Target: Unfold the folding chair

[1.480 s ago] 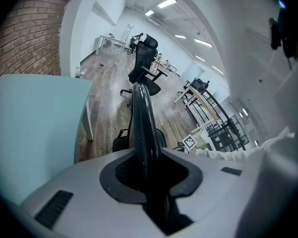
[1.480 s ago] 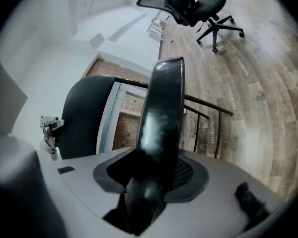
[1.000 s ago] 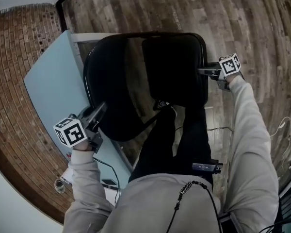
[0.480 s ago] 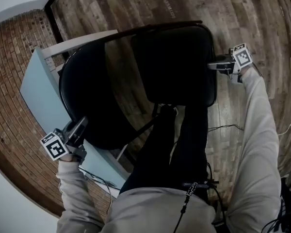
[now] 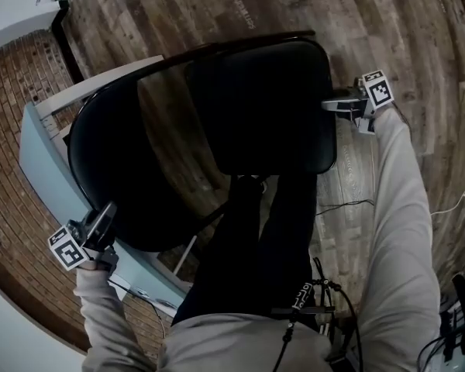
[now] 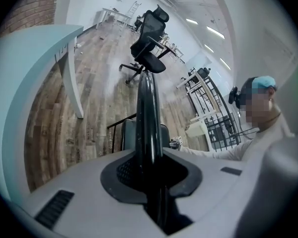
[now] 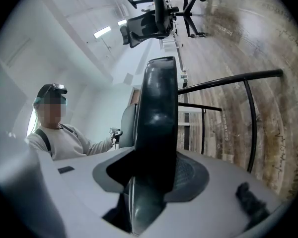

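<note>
A black folding chair is held up in front of me in the head view. Its rounded backrest (image 5: 120,177) is at the left and its padded seat (image 5: 271,107) at the right, angled apart. My left gripper (image 5: 101,222) at the lower left is shut on the backrest's frame tube (image 6: 148,118), which runs straight up between the jaws (image 6: 149,172). My right gripper (image 5: 329,105) holds the seat's right edge. The thick seat pad (image 7: 161,113) fills the gap of its jaws (image 7: 151,182), which are opening slightly while still on it.
A light blue table (image 5: 43,177) stands against a brick wall (image 5: 15,91) behind the backrest. Legs in black trousers (image 5: 271,231) stand under the chair. Cables (image 5: 349,204) lie on the wood floor at the right. An office chair (image 6: 149,29) stands far off.
The backrest has swung out to the lower left with my left gripper, so the chair spreads wider. My right gripper has kept hold of the seat's edge and shifted little.
</note>
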Motion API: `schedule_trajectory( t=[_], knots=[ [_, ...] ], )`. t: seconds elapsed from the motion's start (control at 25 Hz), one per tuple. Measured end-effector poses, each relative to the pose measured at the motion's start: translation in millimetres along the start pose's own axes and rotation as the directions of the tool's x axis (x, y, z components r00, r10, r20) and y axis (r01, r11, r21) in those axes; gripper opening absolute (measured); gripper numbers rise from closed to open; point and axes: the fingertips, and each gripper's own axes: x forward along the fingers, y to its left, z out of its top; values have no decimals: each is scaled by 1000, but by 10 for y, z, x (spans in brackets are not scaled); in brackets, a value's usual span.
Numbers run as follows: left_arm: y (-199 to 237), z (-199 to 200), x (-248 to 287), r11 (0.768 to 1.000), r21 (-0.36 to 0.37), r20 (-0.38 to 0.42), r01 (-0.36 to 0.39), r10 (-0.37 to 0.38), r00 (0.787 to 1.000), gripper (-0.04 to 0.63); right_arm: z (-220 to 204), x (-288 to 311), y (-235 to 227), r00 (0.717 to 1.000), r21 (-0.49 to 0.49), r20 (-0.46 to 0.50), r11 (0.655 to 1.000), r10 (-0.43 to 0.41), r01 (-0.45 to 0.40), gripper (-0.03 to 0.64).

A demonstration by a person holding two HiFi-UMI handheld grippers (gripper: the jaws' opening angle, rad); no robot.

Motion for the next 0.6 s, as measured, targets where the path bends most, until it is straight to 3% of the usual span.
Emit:
schedule_trajectory(
  t=[0.16,0.4,0.48,0.56,0.6],
  knots=[
    [12,16,-26,999,-31,61,23,-21,998,81,26,28,23,997,-23,72,1000,19,-18,181],
    [9,52,8,999,54,201,7,-18,979,83,140,-21,75,976,12,197,996,-89,89,203],
    [3,-31,3,997,80,218,-15,-3,976,91,85,-19,117,962,64,208,984,-178,169,223],
    [9,-142,-45,992,117,195,-51,28,980,180,-16,-105,130,932,77,162,946,-324,315,259],
    [12,-182,-111,990,123,193,-64,39,980,243,-74,-185,143,903,55,121,911,-412,408,262]
  ],
)
